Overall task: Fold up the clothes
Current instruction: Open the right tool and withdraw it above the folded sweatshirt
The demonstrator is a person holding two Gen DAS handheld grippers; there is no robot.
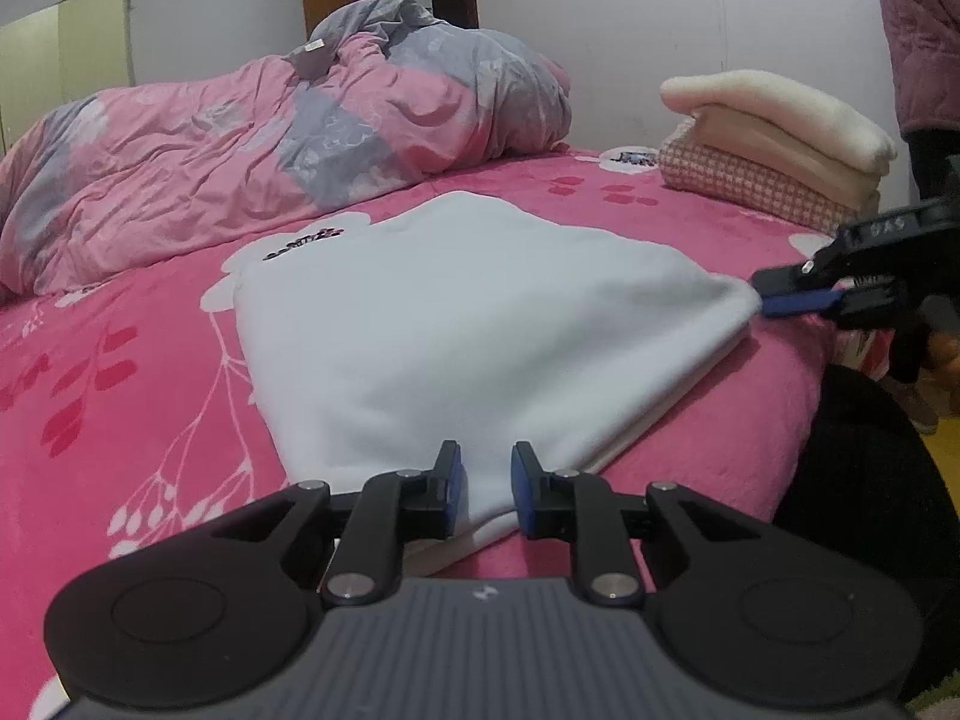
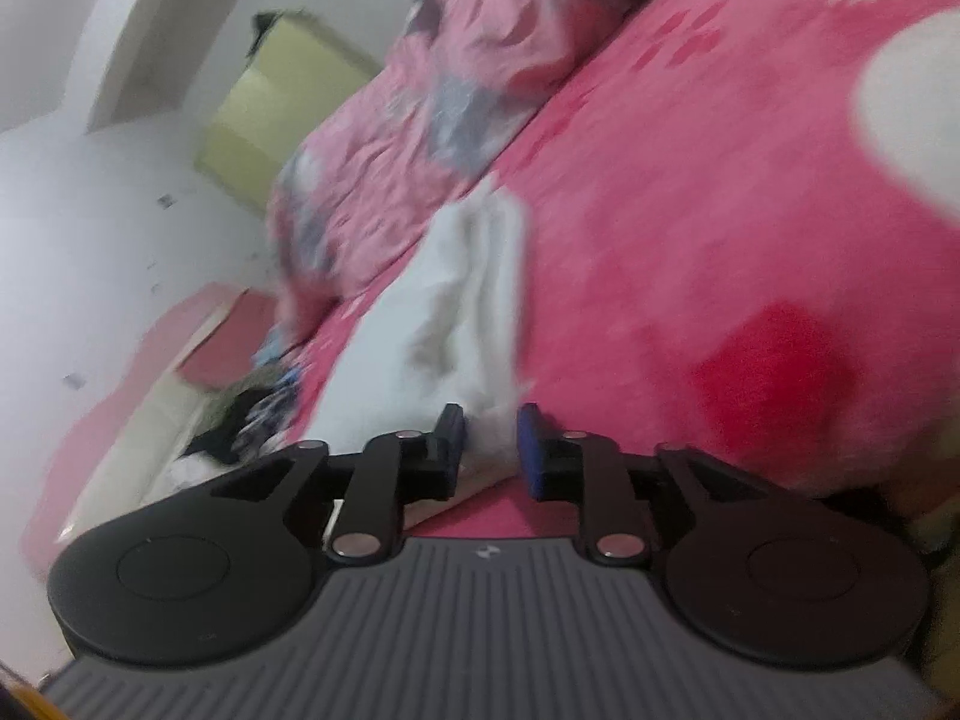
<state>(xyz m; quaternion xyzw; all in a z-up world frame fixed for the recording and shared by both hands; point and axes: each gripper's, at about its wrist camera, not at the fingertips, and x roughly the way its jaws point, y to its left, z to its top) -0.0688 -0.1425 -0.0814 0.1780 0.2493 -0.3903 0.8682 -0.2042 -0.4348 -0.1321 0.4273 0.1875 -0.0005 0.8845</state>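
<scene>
Both claws reach over a bed, and we see them from their own cameras. Our left gripper (image 1: 486,489) has its jaws a little apart, with the near corner of a white garment (image 1: 456,324) lying between the blue pads (image 1: 521,480) – we cannot tell whether they press on it. Ahead of this claw the garment lies spread flat on the pink flowered blanket (image 1: 120,396). To its right, our right gripper (image 1: 774,294) meets the garment's far corner. In the blurred right wrist view, its jaws stand slightly apart with white cloth between them – grip unclear. Beyond lie a crumpled pink-and-grey duvet (image 1: 240,144) and a stack of folded clothes (image 1: 774,144).
</scene>
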